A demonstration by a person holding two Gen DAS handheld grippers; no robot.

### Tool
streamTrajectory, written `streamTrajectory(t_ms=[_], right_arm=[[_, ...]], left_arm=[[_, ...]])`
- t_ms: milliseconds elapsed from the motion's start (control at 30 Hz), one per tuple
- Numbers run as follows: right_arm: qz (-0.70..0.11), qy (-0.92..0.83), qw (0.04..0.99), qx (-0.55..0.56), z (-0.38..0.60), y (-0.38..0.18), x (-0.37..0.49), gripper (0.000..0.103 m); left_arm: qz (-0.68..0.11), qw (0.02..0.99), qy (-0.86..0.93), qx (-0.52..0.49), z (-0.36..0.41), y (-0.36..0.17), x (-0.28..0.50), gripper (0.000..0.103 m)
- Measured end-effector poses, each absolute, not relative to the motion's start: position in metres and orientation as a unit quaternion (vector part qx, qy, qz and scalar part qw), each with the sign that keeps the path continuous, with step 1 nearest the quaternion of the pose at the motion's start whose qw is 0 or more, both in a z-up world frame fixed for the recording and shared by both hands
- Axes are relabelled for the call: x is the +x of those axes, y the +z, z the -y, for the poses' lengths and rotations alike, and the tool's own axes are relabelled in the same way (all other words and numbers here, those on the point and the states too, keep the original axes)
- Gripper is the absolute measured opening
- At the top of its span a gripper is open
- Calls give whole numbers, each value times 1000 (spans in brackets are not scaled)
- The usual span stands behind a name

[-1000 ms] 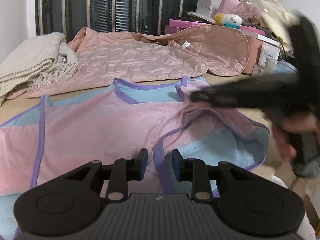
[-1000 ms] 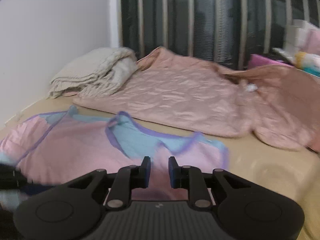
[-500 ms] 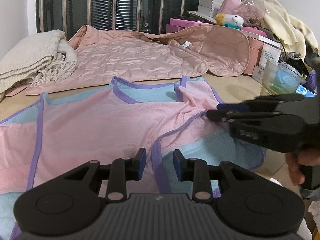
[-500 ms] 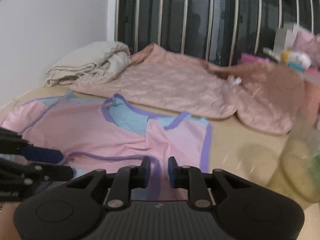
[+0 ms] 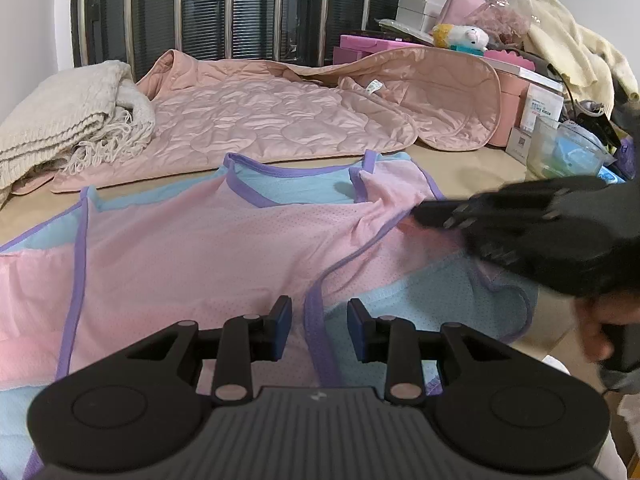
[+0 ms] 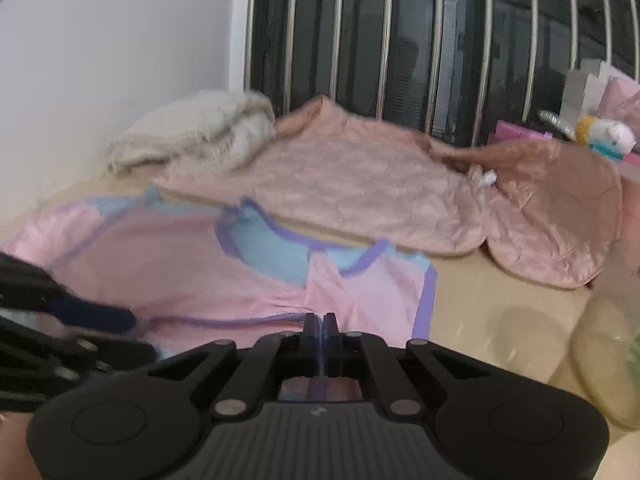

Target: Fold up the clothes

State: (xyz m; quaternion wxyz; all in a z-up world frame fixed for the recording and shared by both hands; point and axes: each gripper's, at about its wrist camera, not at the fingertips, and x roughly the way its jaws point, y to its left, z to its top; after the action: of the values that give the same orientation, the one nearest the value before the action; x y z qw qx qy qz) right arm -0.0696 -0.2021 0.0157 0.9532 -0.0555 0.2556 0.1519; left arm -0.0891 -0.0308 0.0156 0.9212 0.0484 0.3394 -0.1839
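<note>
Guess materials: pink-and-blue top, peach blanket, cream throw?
Pink-and-blue top: thin mesh knit, probably synthetic; tiny holes show, matte. Peach blanket: quilted satin-like fabric; stitched curves, soft sheen. Cream throw: chunky ribbed knit with fringe, matte; fibre unclear.

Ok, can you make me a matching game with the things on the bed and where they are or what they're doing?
Things:
1. left gripper
2. right gripper
3. quilt
4. blanket

States:
A. folded in a pile by the wall
B. shut on the shirt
C. open over the purple trim
D. spread out behind the shirt

Pairs: 1-C, 2-B, 3-D, 4-A
</note>
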Motion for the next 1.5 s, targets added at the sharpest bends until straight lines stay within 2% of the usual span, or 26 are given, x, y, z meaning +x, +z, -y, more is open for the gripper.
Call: streamTrajectory(t_ms=[167, 300, 367, 400, 433, 500, 633, 700, 767, 800, 967, 1033, 1233, 1367, 1500], right_arm=[[-225, 172, 959, -12, 215, 33, -101, 2], [-282, 169, 944, -20, 210, 10, -100, 2], [-285, 168, 944, -7, 214, 11, -103, 3], [-286, 169, 943, -1, 216, 12, -103, 6], [-283, 172, 944, 4, 216, 14, -100, 15], [-278, 178, 944, 13, 215, 16, -94, 25], [-267, 190, 944, 33, 215, 21, -81, 25], [-283, 194, 939, 37, 212, 14, -74, 24], [-305, 173, 936, 34, 210, 2, -71, 12], [-300, 157, 940, 31, 213, 2, -74, 10], [-275, 129, 952, 42, 230, 13, -92, 19], [-262, 131, 955, 47, 237, 20, -98, 26], [-252, 97, 962, 27, 228, 29, -46, 26], [-317, 87, 943, 42, 220, 10, 11, 23], [-311, 47, 948, 47, 228, 18, -2, 26]], left_arm=[[-341, 921, -187, 37, 28, 16, -88, 34], [-352, 914, -203, 5, 17, 19, -86, 36], [-352, 912, -211, -12, 10, 24, -87, 36], [-352, 911, -215, -21, 6, 27, -88, 36], [-347, 911, -220, -29, 4, 30, -88, 37], [-336, 913, -226, -38, 5, 36, -87, 37], [-338, 912, -232, -23, 22, 32, -80, 36], [-352, 906, -236, 0, 32, 25, -81, 27], [-354, 905, -236, 21, 36, 21, -84, 23], [-352, 905, -236, 22, 35, 21, -86, 23], [-358, 903, -237, -1, 23, 24, -87, 24], [-350, 906, -239, -16, 15, 32, -92, 25], [-340, 928, -154, -21, -20, 45, -88, 28], [-350, 931, -99, -20, -55, 41, -95, 29], [-348, 931, -114, 0, -92, 39, -112, 35]])
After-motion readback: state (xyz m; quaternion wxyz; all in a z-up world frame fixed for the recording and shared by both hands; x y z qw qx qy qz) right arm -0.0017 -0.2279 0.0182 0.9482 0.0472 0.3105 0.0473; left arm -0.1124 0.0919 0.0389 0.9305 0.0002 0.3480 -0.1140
